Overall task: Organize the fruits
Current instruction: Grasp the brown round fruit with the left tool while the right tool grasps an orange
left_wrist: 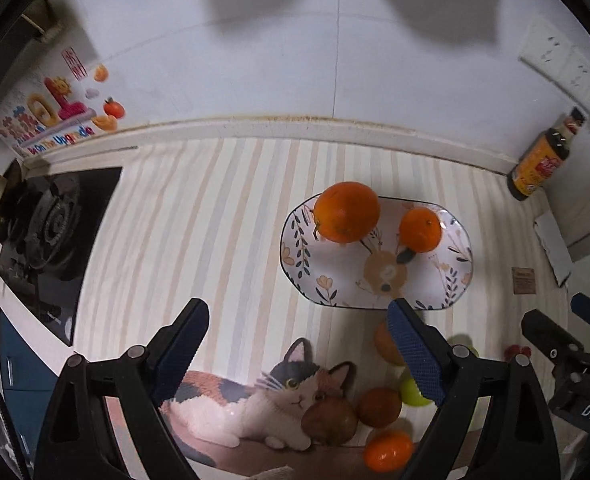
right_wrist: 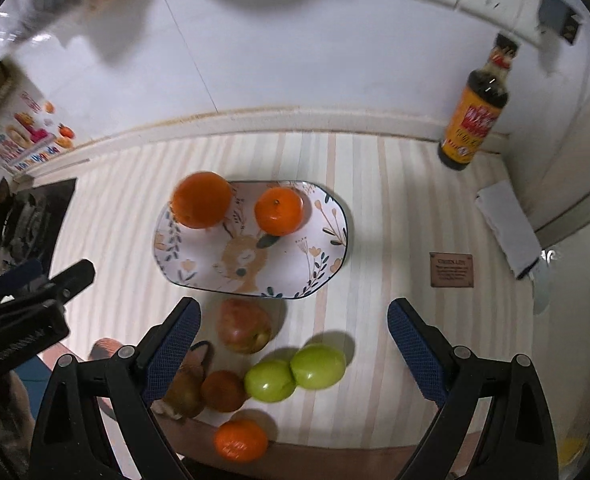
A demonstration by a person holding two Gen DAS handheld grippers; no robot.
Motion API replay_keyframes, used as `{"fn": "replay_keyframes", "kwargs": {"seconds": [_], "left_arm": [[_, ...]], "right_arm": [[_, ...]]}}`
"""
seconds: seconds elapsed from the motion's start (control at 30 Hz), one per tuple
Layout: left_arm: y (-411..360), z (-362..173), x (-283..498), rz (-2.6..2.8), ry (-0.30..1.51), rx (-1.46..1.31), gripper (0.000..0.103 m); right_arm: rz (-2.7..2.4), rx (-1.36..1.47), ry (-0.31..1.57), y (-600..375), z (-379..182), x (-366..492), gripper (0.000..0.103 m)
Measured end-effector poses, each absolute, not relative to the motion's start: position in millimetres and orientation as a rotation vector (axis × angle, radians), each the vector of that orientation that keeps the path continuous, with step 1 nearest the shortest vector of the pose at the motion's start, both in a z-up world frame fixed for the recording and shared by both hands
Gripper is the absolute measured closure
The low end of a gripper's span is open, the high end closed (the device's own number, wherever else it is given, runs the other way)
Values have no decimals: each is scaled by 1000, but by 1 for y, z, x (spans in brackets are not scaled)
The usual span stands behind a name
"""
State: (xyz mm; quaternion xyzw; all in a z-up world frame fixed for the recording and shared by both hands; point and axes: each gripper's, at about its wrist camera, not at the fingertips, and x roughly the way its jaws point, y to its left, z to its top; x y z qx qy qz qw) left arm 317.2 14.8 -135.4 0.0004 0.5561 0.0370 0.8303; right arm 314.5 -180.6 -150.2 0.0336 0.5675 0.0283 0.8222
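Both sets of jaws stand wide apart with nothing between the blue-padded fingers. The left gripper (left_wrist: 299, 354) hangs over the near part of the tabletop, angled steeply down, and the right gripper (right_wrist: 295, 354) does the same just beside it; each shows at the edge of the other's view.

Below the right gripper lies the loose fruit, all on the striped cream tablecloth (right_wrist: 375, 208). A red-yellow apple (right_wrist: 245, 326) sits nearest the plate, just short of its front rim. Closer in, two green apples (right_wrist: 295, 372) touch each other, and to their left a round brown fruit (right_wrist: 223, 390) rests against a darker brown one (right_wrist: 185, 392) that is partly hidden behind the left finger. A small glossy orange mandarin (right_wrist: 241, 440) lies nearest the tabletop's front edge.

Further out is the oval white ceramic plate with a deer and flower print (right_wrist: 327, 256). It carries a large orange (right_wrist: 201, 200) at its back left rim and a smaller orange tangerine (right_wrist: 279, 211) near its back middle, the two apart. Most of the plate's face is bare.

So, as a judgement, the sorting is in its early part: two pieces are plated, six wait on the cloth, and neither gripper is carrying anything.

Beyond, a dark sauce bottle with a yellow label (right_wrist: 475, 120) stands by the wall, and a black gas hob (left_wrist: 51, 224) sits far left.
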Motion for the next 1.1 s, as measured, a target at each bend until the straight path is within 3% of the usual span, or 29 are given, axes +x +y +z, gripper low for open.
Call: {"fn": "replay_keyframes", "kwargs": {"seconds": [0.37,0.6,0.73,0.83,0.87,0.97,1.1], "left_arm": [[20,-82,262,19,1078,21,12],[27,-83,244,7,1093,-5,12],[33,-116,249,31,1178,-3,0],[34,-155,250,10,1273,-18,0],[34,-169,250,2,1305,-19,0],[27,-207,248,-5,1382,3,0],[17,-251,246,-18,1478,19,0]], "right_arm": [[53,136,1117,-176,-87,245,6],[51,208,1100,-181,-78,222,6],[76,296,1192,-191,-111,224,6],[115,407,1271,-201,-152,226,7],[121,435,1292,-204,-166,227,9],[131,500,1360,-210,-206,226,29],[113,499,1434,-209,-248,223,30]]}}
